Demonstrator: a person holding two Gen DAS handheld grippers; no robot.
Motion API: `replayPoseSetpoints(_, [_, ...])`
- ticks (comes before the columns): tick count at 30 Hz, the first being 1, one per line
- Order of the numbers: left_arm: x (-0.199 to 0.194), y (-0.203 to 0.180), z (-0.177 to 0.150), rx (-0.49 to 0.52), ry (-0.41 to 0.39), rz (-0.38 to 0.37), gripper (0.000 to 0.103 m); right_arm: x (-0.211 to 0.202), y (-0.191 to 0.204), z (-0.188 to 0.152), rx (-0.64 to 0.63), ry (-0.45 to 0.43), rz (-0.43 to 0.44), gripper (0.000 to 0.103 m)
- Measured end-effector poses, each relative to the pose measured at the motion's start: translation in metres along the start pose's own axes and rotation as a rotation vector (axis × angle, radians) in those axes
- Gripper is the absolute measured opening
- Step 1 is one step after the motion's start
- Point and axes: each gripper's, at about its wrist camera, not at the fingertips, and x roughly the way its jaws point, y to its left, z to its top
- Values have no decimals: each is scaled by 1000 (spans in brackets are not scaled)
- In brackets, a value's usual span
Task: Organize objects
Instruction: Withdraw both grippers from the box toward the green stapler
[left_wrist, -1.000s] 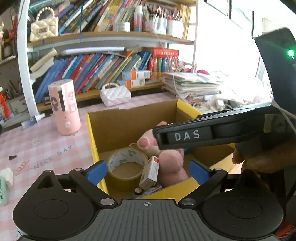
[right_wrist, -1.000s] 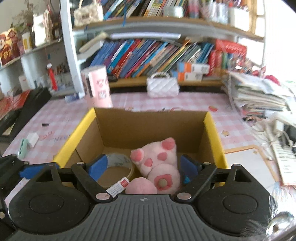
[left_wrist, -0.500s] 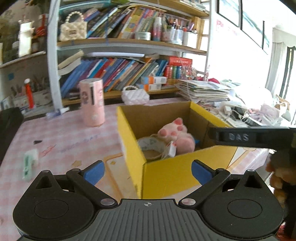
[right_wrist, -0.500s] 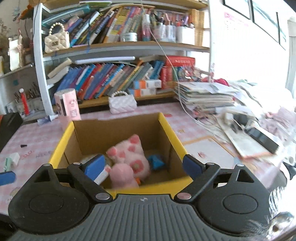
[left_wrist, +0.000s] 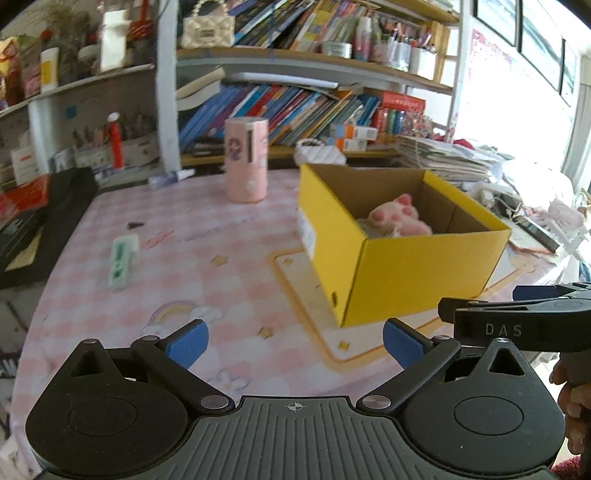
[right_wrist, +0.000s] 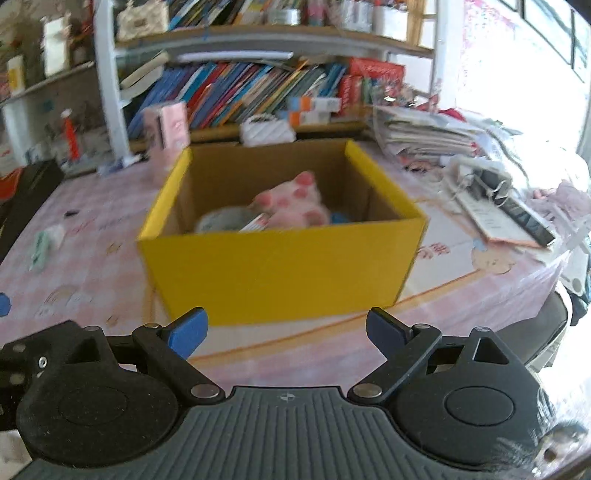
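A home study: crammed bookshelves (left_wrist: 295, 107) behind a pink-checked table (left_wrist: 192, 266).

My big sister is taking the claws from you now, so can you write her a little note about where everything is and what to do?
Left claw: open, holding nothing, above the pink table.
Right claw: open, holding nothing, facing the yellow box.
In the box: pink plush toy, tape roll, a small carton and something blue behind the plush.
Outside the box, on the table: green and white item, tall pink canister, a small dark bit.
Done: several things are boxed.
Left: probably the green and white item next; the left claw looks closer. Whether the canister belongs in the box, I cannot tell.
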Motion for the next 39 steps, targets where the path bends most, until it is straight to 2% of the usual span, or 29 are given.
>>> replayPoseSetpoints(17, [-40, 51, -32, -37, 47, 143, 102, -9, 79, -22, -111, 61, 137, 94])
replayPoseSetpoints(29, [-57, 78, -39, -56, 43, 206, 103, -15, 119, -23, -170, 54, 199, 94])
replayPoseSetpoints(39, [-63, 98, -41, -108, 34, 224, 103, -14, 141, -20, -210, 48, 229, 94])
